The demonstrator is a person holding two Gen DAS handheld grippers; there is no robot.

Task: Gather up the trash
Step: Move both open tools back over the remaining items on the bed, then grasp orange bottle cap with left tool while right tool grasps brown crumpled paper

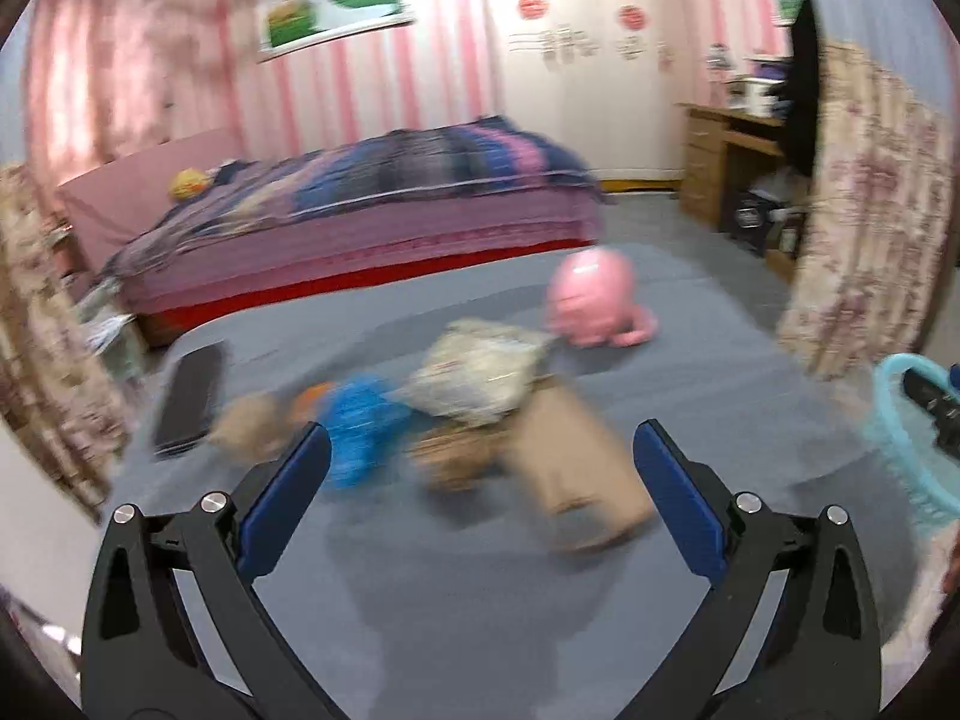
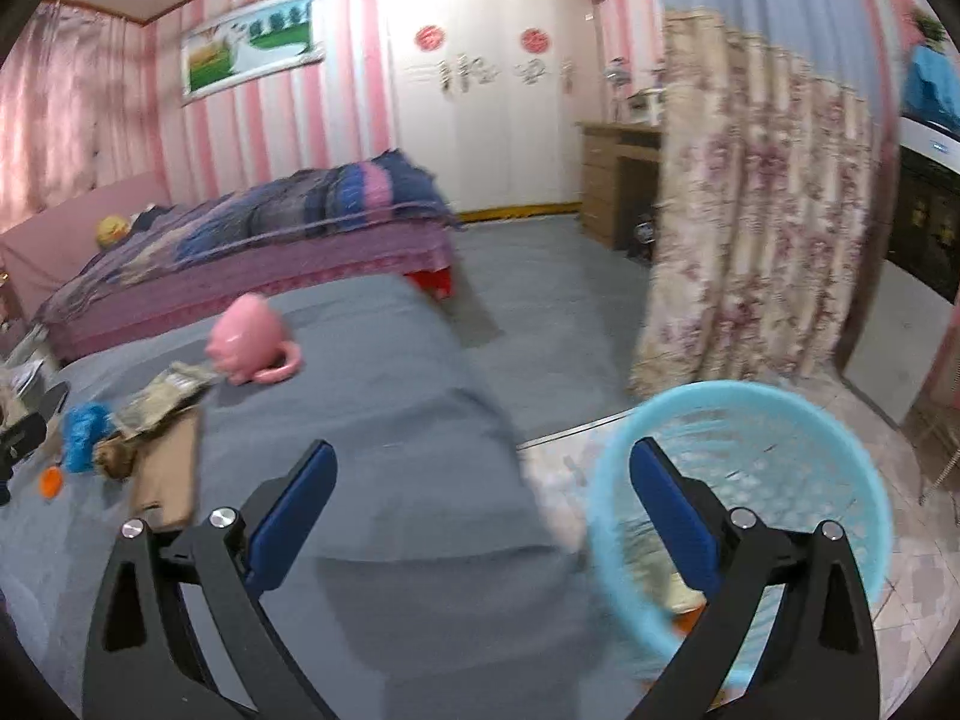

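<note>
Trash lies on a grey-covered table point(image 1: 456, 588): a crumpled blue wrapper point(image 1: 360, 420), a pale foil snack bag point(image 1: 480, 378), a flat brown cardboard piece point(image 1: 576, 468), a brown crumpled scrap point(image 1: 456, 456), a tan wad point(image 1: 246, 426) and an orange bit point(image 1: 312, 393). My left gripper point(image 1: 480, 468) is open and empty, just short of the pile. My right gripper point(image 2: 480, 480) is open and empty over the table's right edge, beside a light blue trash basket point(image 2: 780, 450) on the floor. The pile shows at the left of the right wrist view point(image 2: 156, 414).
A pink pig-shaped toy point(image 1: 594, 300) sits behind the trash. A black flat device point(image 1: 189, 402) lies at the table's left. A bed point(image 1: 372, 210), a wooden desk point(image 1: 720, 162) and floral curtains point(image 2: 750, 228) stand beyond. The basket holds some scraps point(image 2: 678, 594).
</note>
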